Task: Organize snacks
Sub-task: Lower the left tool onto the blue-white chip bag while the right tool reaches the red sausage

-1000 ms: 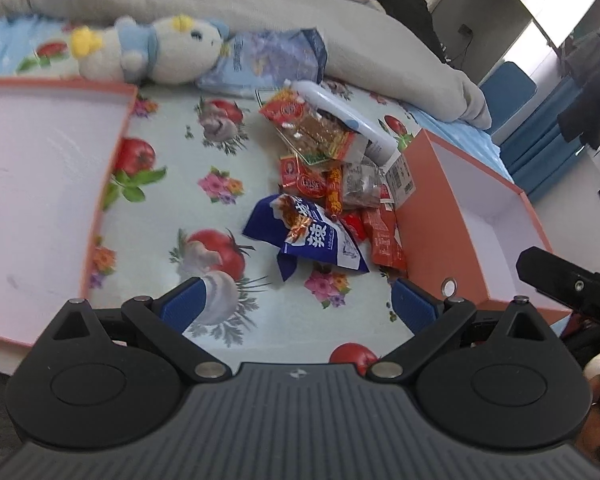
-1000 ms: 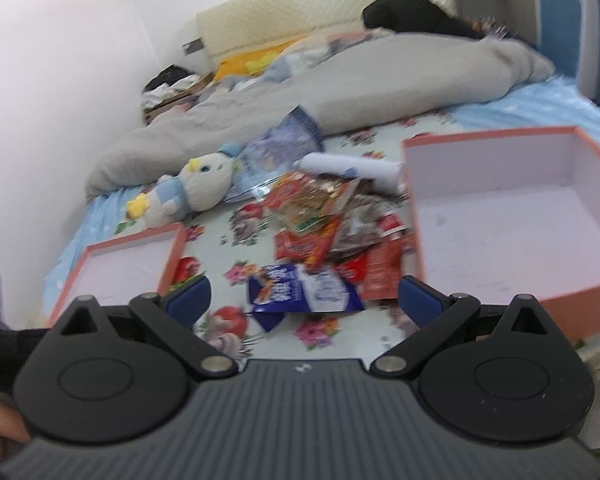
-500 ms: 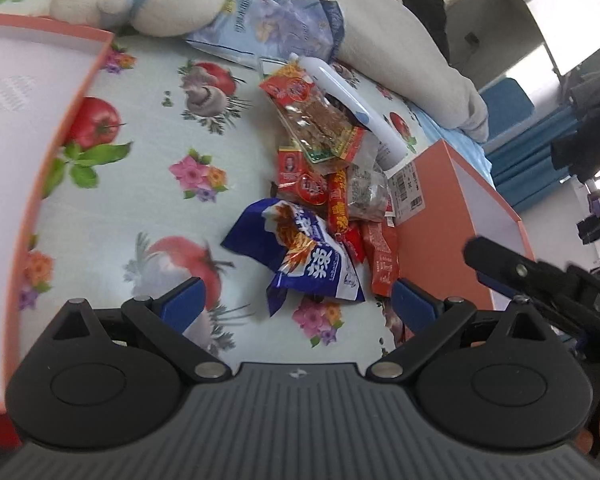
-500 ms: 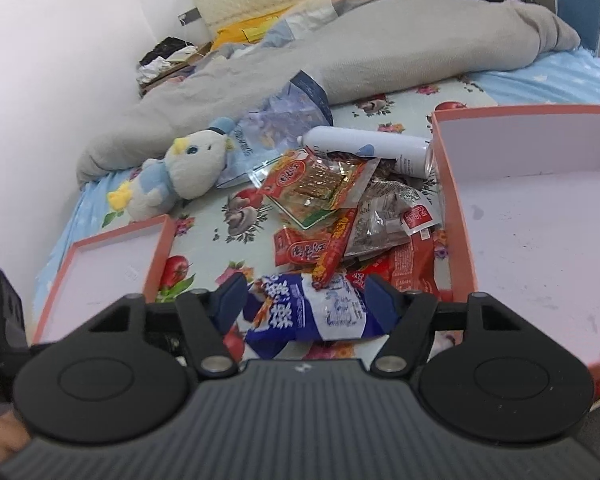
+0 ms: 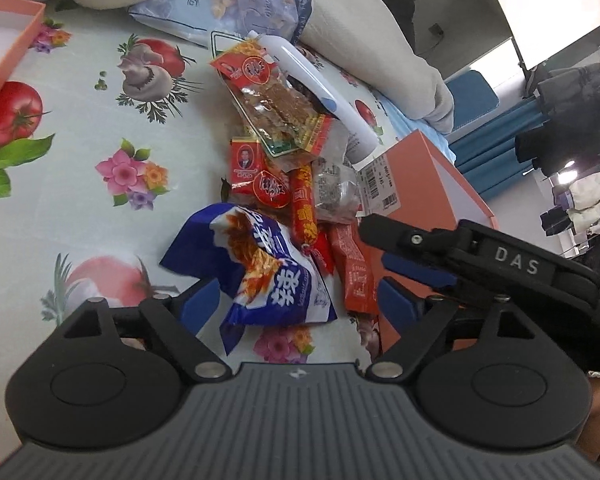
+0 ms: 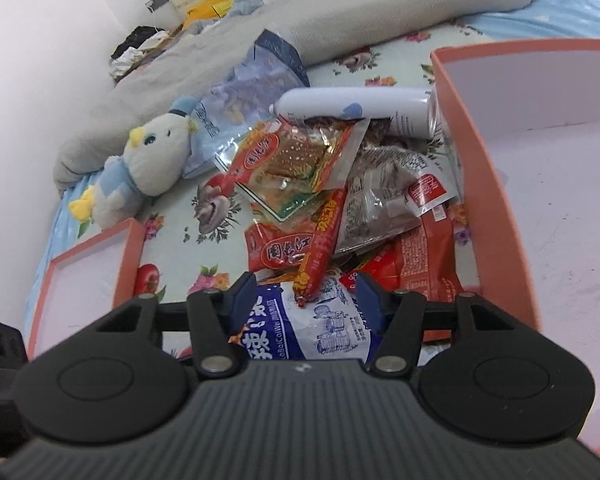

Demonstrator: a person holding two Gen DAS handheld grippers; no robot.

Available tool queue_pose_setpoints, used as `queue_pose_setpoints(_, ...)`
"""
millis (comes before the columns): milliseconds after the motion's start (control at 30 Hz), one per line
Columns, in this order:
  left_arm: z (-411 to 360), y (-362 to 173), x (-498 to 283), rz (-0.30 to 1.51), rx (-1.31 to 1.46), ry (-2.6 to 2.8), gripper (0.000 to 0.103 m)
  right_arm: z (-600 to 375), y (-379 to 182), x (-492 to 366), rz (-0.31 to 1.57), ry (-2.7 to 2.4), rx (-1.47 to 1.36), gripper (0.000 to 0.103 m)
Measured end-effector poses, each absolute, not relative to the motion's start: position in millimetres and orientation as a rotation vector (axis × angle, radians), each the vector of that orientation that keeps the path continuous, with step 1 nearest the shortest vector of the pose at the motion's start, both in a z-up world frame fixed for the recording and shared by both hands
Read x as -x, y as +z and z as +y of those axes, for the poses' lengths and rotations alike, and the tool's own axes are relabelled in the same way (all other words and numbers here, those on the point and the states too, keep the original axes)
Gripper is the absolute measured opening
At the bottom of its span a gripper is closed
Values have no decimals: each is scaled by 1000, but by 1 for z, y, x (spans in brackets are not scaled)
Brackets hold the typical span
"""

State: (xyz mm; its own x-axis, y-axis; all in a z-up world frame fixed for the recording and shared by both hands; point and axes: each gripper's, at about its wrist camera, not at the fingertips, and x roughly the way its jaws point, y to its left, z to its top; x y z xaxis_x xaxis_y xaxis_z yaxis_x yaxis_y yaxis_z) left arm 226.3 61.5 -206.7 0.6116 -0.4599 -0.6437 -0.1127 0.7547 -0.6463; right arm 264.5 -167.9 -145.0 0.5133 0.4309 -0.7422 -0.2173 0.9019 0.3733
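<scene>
A blue-and-white snack bag (image 5: 260,264) lies at the near end of a pile of snacks on the flowered bedsheet. My left gripper (image 5: 296,304) hangs just over it, jaws closing, the bag between the blue pads (image 5: 198,304) with gaps on both sides. In the right wrist view the same blue-and-white bag (image 6: 312,328) sits between the pads of my right gripper (image 6: 306,296), whose jaws are closing; no firm press shows. A red sausage stick (image 6: 320,240) lies across the bag's far edge. From the right, the right gripper (image 5: 384,248) reaches into the left wrist view.
An orange box (image 6: 496,208) with a pale inside stands right of the pile; a shallower orange tray (image 6: 128,264) lies left. Behind the pile are a white tube (image 6: 352,110), a pale blue bag (image 5: 228,4), a plush toy (image 6: 148,160) and a grey blanket (image 6: 340,20).
Both grippers have come down and forward onto the snack pile. The right jaws have narrowed around the blue-and-white bag, and the right gripper has slid further into the left wrist view.
</scene>
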Motion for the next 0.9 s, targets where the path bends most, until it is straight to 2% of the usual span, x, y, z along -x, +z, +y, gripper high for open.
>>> queue_pose_setpoints(133, 64, -219, -235, 934, 749, -211, 72, -162, -156, -276, 993, 403, -268, 58)
queue_pose_setpoints(367, 65, -233, -242, 952, 762, -202, 62, -150, -174, -295, 1033, 389, -232, 57)
queue_pose_setpoints(533, 61, -240, -245, 969, 734, -206, 48, -144, -190, -306, 1062, 378, -220, 53)
queue_pose_setpoints(633, 61, -243, -244, 967, 741, -210, 41, -142, -196, -309, 1072, 370, -227, 43)
queue_pose_setpoints(733, 60, -239, -242, 957, 723, -214, 34, -136, -193, -308, 1059, 365, -174, 28)
queue_pose_setpoints(900, 56, -225, -235, 934, 676, -216, 31, -136, -183, -301, 1037, 346, -134, 27)
